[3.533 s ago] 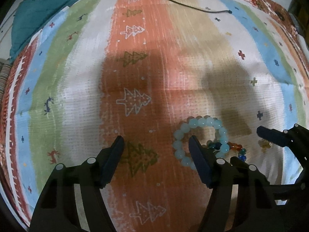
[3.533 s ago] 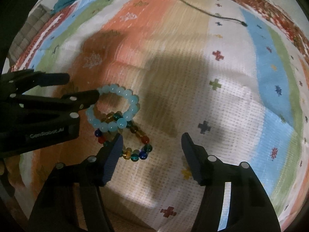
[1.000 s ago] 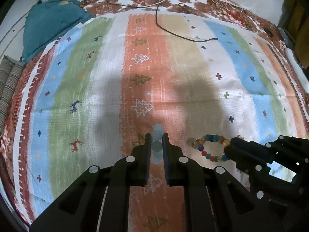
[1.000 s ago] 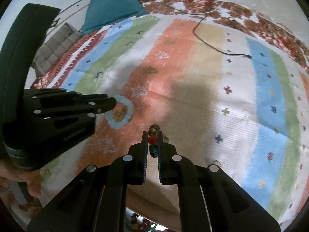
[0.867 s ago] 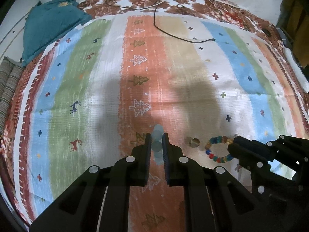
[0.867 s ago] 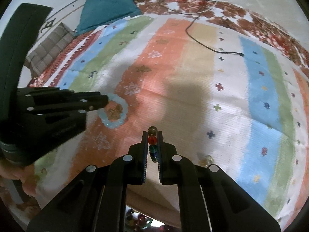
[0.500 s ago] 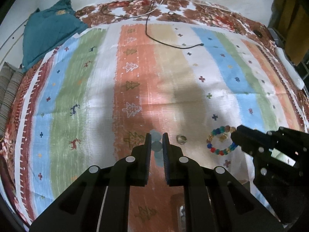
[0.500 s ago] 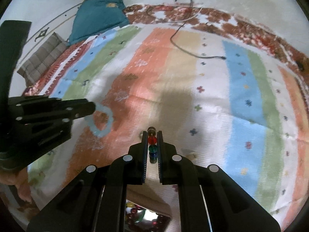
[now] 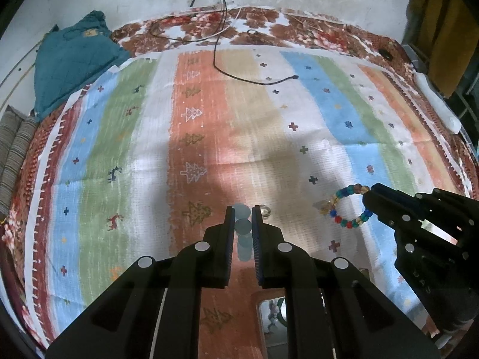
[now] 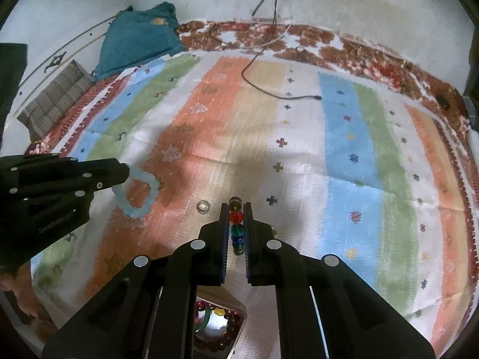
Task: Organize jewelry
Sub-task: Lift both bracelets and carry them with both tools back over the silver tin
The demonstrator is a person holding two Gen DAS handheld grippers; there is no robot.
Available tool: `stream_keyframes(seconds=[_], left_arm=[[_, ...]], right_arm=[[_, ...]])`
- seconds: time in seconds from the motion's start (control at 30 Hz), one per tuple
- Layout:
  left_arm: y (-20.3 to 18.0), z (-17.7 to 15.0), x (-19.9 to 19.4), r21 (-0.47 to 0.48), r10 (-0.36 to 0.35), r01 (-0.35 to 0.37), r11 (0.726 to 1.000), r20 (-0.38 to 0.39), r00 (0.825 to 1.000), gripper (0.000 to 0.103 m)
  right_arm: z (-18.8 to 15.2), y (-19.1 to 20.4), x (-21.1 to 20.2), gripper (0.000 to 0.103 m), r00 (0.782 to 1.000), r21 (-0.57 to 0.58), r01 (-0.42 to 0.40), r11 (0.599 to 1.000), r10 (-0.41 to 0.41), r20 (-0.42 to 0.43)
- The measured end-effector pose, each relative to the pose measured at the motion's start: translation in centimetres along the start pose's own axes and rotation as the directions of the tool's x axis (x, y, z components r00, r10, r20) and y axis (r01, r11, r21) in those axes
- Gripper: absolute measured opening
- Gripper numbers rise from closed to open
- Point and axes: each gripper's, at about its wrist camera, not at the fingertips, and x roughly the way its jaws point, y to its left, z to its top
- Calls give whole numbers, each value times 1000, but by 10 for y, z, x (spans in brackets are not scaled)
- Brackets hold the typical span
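Your left gripper is clamped on a pale blue bead bracelet, your right gripper on a multicoloured bead bracelet; both dangle above the striped rug. They look light, limp and slippery, so pinch across several beads.

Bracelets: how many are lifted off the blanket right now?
2. The pale blue bracelet is clamped in the left hand-held gripper; the multicoloured bracelet in the right hand-held gripper. More beads show in a box below, partly hidden.

Small ring on the striped rug, between the two bracelet-bearing grippers; cushion at far left.
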Motion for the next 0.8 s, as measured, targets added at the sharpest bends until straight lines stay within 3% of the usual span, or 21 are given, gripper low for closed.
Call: stream_keyframes(seconds=[0.8], left_arm=[[-25, -30, -49, 41, -74, 70, 997, 94, 993, 11]], right_arm=[[-33, 7, -46, 10, 995, 12, 18, 1000, -20, 96]])
